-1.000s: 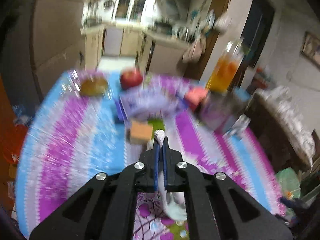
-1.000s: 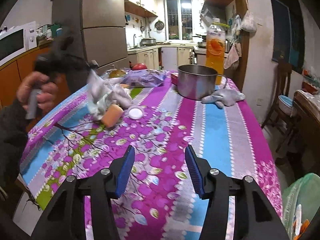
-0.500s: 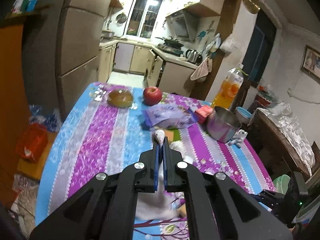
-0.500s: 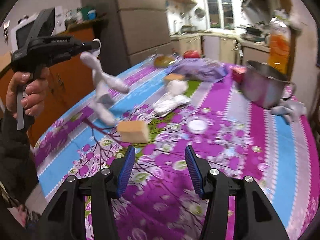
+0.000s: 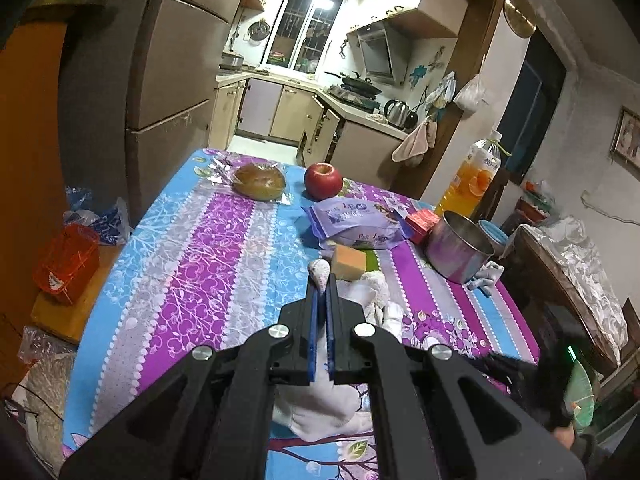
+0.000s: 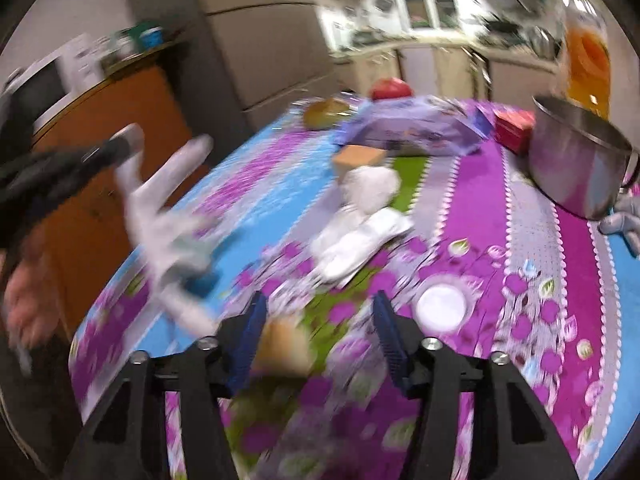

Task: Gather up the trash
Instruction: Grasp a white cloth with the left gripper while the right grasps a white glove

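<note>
Bare tablecloth (image 5: 192, 264) at 9 o'clock, lots of room there. Orange sponge (image 5: 350, 263), purple bag (image 5: 356, 224), steel pot (image 5: 458, 248) crowding 1 to 2 o'clock. Bun (image 5: 259, 181) and apple (image 5: 323, 175) far off at 12.

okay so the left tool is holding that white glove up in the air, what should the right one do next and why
Probably ease the right tool down and shut it on the orange sponge. Its jaws stand open with the sponge between them, on the tablecloth. The left tool is shut on the white glove, held off the table, so it has no room for more.
</note>
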The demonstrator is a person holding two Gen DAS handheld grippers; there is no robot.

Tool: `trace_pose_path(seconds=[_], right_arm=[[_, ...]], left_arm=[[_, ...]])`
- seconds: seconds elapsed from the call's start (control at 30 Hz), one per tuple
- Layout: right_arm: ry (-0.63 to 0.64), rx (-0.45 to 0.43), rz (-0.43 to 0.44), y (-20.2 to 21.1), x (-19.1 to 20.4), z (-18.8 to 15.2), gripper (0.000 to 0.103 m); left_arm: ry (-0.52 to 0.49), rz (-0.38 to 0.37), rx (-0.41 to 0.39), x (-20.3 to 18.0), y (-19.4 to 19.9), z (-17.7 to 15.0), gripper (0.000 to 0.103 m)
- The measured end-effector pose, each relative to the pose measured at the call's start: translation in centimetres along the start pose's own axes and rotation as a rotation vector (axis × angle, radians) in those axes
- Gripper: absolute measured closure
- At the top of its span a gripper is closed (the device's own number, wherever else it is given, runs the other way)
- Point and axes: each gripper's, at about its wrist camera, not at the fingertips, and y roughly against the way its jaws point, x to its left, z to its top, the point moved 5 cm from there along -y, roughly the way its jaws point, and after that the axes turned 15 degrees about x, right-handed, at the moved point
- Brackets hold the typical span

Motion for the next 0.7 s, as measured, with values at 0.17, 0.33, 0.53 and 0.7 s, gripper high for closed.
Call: trace_pose_path(seconds=[0.17, 0.33, 0.53, 0.7], right_arm=[[-0.111, 0.055, -0.005, -2.7, -1.7, 3.4, 0.054], [-0.232, 0.067, 0.013, -4.0, -3.7, 5.2, 0.057], [-0.249, 0.095, 0.021, -5.3, -3.4, 5.4, 0.077], [-0.177, -0.012, -0.042, -2.2, -2.1, 4.1, 0.082]], left_arm=[[-0.01, -0.023, 0.011, -0.8, -0.5, -0.2, 0.101], [-0.018, -0.035, 0.026, -1.3, -1.1, -0.3, 0.101], [-0.035, -0.038, 0.048, -2.0, -2.1, -0.4, 0.101], [-0.054, -0.039, 0.047, -2.7, -2.1, -0.6, 0.101]])
